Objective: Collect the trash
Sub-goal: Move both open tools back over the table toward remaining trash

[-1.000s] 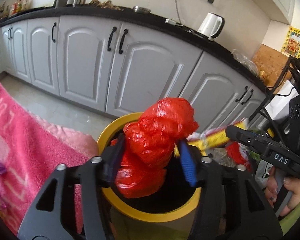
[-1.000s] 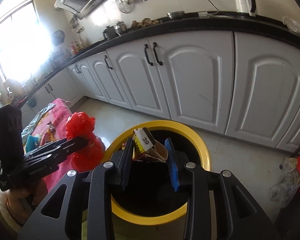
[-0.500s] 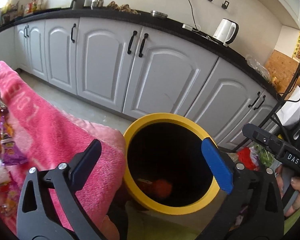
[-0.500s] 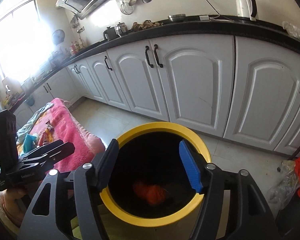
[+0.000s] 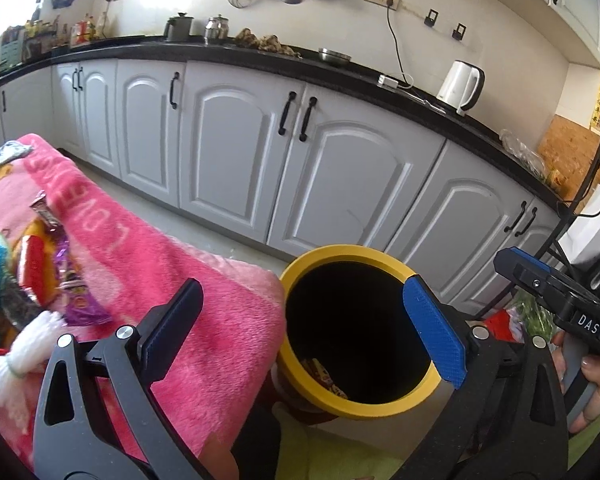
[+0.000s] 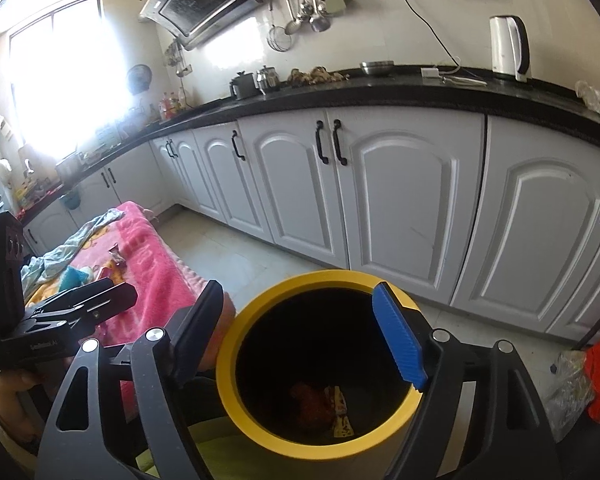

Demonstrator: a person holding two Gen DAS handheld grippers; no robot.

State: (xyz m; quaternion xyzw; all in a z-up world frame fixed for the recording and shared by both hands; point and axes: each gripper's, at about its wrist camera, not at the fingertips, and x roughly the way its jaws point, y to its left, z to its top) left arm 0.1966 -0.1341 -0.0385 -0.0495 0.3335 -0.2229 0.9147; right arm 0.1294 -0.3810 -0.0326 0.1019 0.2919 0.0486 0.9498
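Both tongs have let go since a second ago: the left tongs [image 5: 300, 332] dropped the red bag, the right tongs [image 6: 300, 328] dropped the folded wrapper. Both now spread wide, empty, hovering over the yellow-rimmed bin [image 6: 260, 304].

Payload confirmed inside: red bag [image 6: 310, 402] and wrapper [image 6: 340, 412] lie side by side on the bin floor. So two pieces are binned, and that drop step is done.

Counts:
- bins: 1
- pieces in bin: 2 visible
- tongs: 2, none loaded
- loose trash on the pink blanket [image 5: 204, 320]: purple wrapper [image 5: 76, 292], red-orange packet [image 5: 32, 268], small dark wrapper [image 5: 44, 208], so at least 3; the far-left clutter is too blurred to count.

Judgement: task not finished, next pickup is on the blanket, left of the bin.
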